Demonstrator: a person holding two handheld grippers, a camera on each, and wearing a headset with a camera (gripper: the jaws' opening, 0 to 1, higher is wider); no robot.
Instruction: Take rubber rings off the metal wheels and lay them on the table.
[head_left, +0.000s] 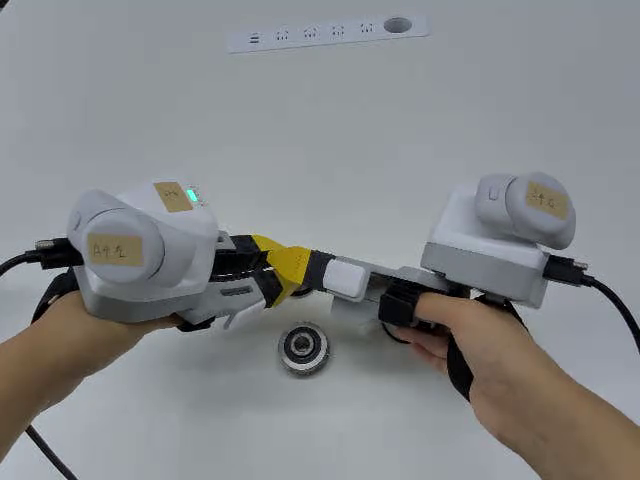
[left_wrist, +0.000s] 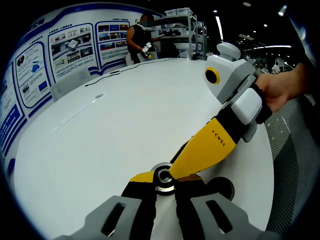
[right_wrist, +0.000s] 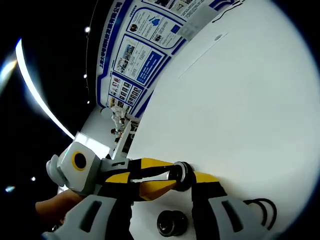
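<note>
Metal wheel (left_wrist: 164, 178): up off the table, clamped betw. jaws of L gripper (left_wrist: 165, 182). R gripper (right_wrist: 179, 183): jaws flank same wheel, one yellow tip touching its rim; gripping or not, can't tell. 2nd wheel (head_left: 304, 348): flat on white table (head_left: 330, 150), near the grippers, person's side. Power strip (head_left: 327, 33): far end of table. Room: blue-framed wall posters (left_wrist: 65, 47), shelving (left_wrist: 182, 25), ceiling strip lights (left_wrist: 220, 27).

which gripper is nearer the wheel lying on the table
Right, it seems. Both grip a raised wheel; the loose wheel lies under the right gripper, off to the side of the left gripper.
</note>
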